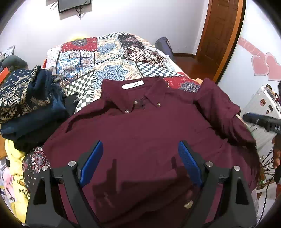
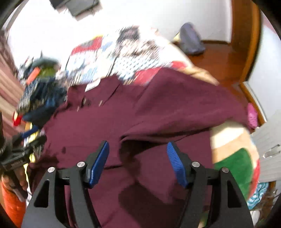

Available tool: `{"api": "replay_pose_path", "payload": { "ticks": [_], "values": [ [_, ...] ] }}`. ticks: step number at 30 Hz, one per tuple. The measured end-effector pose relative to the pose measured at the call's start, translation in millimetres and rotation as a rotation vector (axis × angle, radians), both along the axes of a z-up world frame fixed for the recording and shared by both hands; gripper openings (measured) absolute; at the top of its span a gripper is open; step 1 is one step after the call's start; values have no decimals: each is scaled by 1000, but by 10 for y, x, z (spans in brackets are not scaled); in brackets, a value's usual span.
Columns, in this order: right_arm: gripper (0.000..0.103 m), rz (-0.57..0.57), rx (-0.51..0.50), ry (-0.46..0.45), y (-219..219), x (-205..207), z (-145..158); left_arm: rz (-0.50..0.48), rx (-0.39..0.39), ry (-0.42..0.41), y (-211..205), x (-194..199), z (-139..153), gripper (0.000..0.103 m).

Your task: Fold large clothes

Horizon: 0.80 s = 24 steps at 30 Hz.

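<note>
On the bed: a patchwork quilt (image 1: 105,57) covers the bed, and the maroon shirt (image 1: 140,126) lies spread across its near half.
Shirt: front up, collar (image 1: 138,98) buttoned and pointing toward the far wall, white neck label (image 1: 132,85) showing.
Shirt's right side: one sleeve (image 2: 175,108) is folded inward over the body; the right wrist view is blurred.
Left claw (image 1: 140,163): blue pads (image 1: 92,163) wide apart, above the shirt's lower front, gripping nothing.
Right claw (image 2: 137,161): pads spread apart above the shirt near the folded sleeve's edge, holding nothing.
Beside the shirt: a heap of navy patterned clothes (image 1: 26,105) just left of the shoulder.
Far side: a wooden door (image 1: 221,33) and a wall-mounted screen (image 1: 73,5).
</note>
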State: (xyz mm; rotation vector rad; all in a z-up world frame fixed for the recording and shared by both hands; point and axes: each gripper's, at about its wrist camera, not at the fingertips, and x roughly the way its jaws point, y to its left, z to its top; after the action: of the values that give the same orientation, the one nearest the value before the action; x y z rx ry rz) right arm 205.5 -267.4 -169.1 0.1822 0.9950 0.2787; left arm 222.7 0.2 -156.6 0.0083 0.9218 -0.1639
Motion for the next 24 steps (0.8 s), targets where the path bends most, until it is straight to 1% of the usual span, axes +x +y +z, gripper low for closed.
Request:
{"api": "replay_pose_path", "payload": {
  "ticks": [2,4,7,11,13,15,17,20,22,24],
  "values": [
    [74,-116,-12,-45,-273,25,83,-4,-20,-4,-30,26,25,87],
    [76,-202,14,-53,-530,85,83,-13,-35,-2,-68,49,47,87],
    [76,-353,120,-3,-996,198,-73,-24,-22,-9,-136,71,72,87],
    [76,-480,264,83,-1341,387,-388,-29,-13,-3,-187,120,60,87],
    [76,-526,316,120,-1422,494,-566,-25,-17,11,-187,147,32,87],
    [76,-553,348,137,-1484,572,-681,-19,-23,25,-182,174,-1,87],
    [76,-567,382,160,-1486,678,-802,-9,-21,34,-173,196,-26,87],
    [75,-568,409,185,-1495,822,-900,4,-11,45,-167,240,-68,87],
    [70,-572,403,191,-1523,852,-927,9,-1,49,-168,266,-90,87],
    [55,-572,394,196,-1503,961,-984,13,10,50,-175,285,-105,87]
  ]
}}
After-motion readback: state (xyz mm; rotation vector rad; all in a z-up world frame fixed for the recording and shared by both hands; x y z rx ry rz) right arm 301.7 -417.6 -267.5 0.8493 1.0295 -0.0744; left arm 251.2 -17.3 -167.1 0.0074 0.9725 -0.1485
